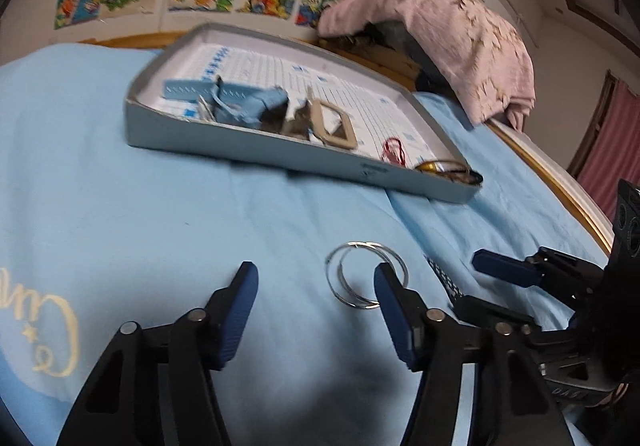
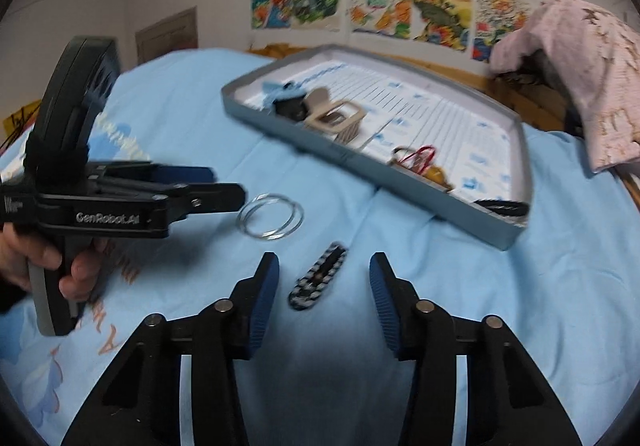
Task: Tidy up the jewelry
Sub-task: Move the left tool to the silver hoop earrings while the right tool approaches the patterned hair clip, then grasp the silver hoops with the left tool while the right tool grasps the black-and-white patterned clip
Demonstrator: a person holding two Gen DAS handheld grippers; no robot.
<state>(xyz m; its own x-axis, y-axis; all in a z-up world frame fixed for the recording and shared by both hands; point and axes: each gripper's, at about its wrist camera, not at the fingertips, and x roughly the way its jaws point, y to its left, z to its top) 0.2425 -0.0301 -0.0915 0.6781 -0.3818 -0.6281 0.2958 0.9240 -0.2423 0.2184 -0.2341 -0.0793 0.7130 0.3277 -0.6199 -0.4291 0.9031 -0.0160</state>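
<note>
Two thin silver bangles lie overlapped on the blue bedsheet. My left gripper stands open just above the sheet, its right finger in front of the bangles' right side. In the right wrist view the left gripper points at the bangles from the left. A black-and-white braided hair clip lies between the open fingers of my right gripper, and no pad touches it. A grey shallow tray behind holds a blue clip, a beige square clip, a red loop and a gold bangle.
A pink cloth drapes over a dark object at the back right. The wooden bed frame runs along the right edge. Colourful pictures hang on the wall. A person's hand grips the left gripper's handle.
</note>
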